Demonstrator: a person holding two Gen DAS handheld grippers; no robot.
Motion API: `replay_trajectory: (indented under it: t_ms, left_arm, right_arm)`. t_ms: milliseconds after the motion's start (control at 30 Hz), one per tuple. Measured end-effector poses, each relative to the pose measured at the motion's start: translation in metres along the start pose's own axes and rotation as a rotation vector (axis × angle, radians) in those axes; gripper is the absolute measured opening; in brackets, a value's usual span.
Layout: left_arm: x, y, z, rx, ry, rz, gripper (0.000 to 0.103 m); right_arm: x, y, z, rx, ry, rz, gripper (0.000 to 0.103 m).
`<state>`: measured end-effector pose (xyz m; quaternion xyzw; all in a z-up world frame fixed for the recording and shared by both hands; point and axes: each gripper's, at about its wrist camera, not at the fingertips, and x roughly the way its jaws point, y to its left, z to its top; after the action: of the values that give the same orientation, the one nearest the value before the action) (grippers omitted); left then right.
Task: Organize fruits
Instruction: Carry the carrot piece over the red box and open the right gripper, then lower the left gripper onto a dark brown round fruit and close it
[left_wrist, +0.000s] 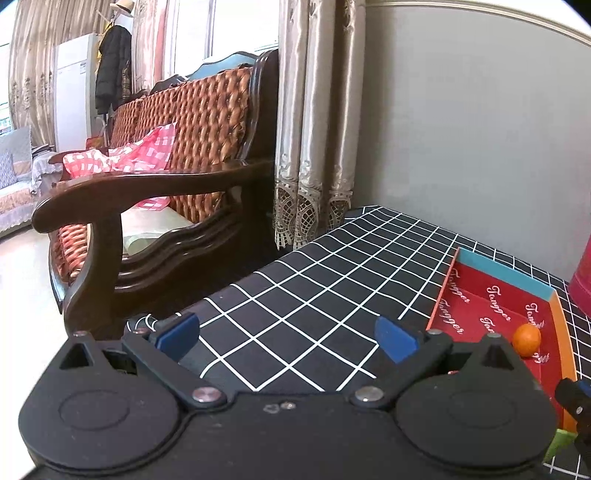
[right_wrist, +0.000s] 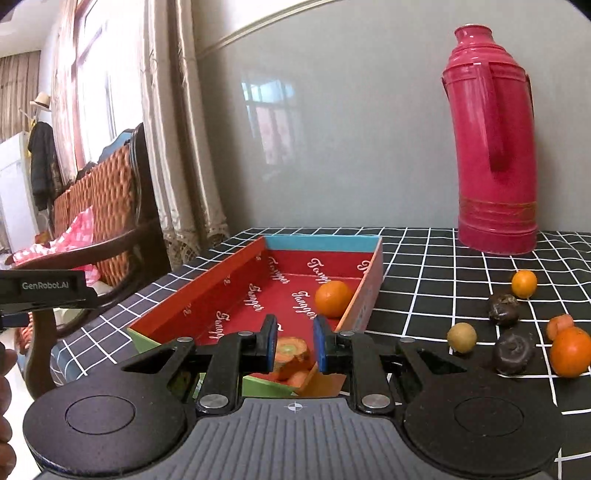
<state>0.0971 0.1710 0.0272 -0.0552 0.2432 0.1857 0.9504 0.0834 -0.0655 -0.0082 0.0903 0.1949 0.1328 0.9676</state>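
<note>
A red tray (right_wrist: 229, 273) printed with white lettering lies on the black checked tablecloth (right_wrist: 424, 266). One orange (right_wrist: 332, 298) rests inside against its right wall; the left wrist view shows the same orange (left_wrist: 526, 335) and tray (left_wrist: 491, 295). My right gripper (right_wrist: 295, 347) hangs over the tray's near end, shut on a carrot slice (right_wrist: 291, 354). Another carrot piece (right_wrist: 297, 378) lies just below it. My left gripper (left_wrist: 288, 336) stands open above bare cloth left of the tray, with nothing between its fingers.
Loose on the cloth right of the tray are a small orange (right_wrist: 523, 283), two dark fruits (right_wrist: 503, 308), a yellowish ball (right_wrist: 461, 337), a big orange (right_wrist: 570, 352) and a carrot piece (right_wrist: 559, 325). A red thermos (right_wrist: 495, 147) stands behind. A wooden sofa (left_wrist: 166, 192) is left.
</note>
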Motion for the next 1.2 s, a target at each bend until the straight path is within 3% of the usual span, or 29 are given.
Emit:
replay_trajectory:
  t_ms: [200, 267, 300, 333, 500, 600, 800, 1200]
  left_arm:
    - [-0.001, -0.003, 0.000, 0.005, 0.000, -0.004, 0.096]
    - [-0.001, -0.005, 0.000, 0.008, 0.001, -0.006, 0.096]
    - [0.000, -0.005, -0.001, 0.008, 0.003, -0.008, 0.096]
    - [-0.001, -0.006, -0.001, 0.009, 0.005, -0.011, 0.096]
    - [-0.002, -0.015, -0.003, 0.022, 0.009, -0.026, 0.096]
    - [-0.004, -0.024, -0.005, 0.033, 0.010, -0.040, 0.096]
    - [-0.012, -0.050, -0.011, 0.069, 0.000, -0.085, 0.096]
    - [-0.045, -0.136, -0.037, 0.219, -0.069, -0.263, 0.096]
  right_arm:
    - [-0.010, -0.010, 0.004, 0.056, -0.034, -0.026, 0.026]
    - [-0.014, -0.020, 0.006, 0.087, -0.042, -0.057, 0.059]
    - [-0.017, -0.025, 0.007, 0.106, -0.050, -0.081, 0.088]
    - [-0.021, -0.029, 0.007, 0.125, -0.067, -0.106, 0.096]
    - [-0.038, -0.051, 0.013, 0.171, -0.116, -0.200, 0.097]
    - [-0.044, -0.066, 0.013, 0.214, -0.113, -0.255, 0.103]
    - [-0.066, -0.092, 0.017, 0.220, -0.141, -0.429, 0.103]
    - [-0.119, -0.145, 0.017, 0.247, -0.175, -0.754, 0.103]
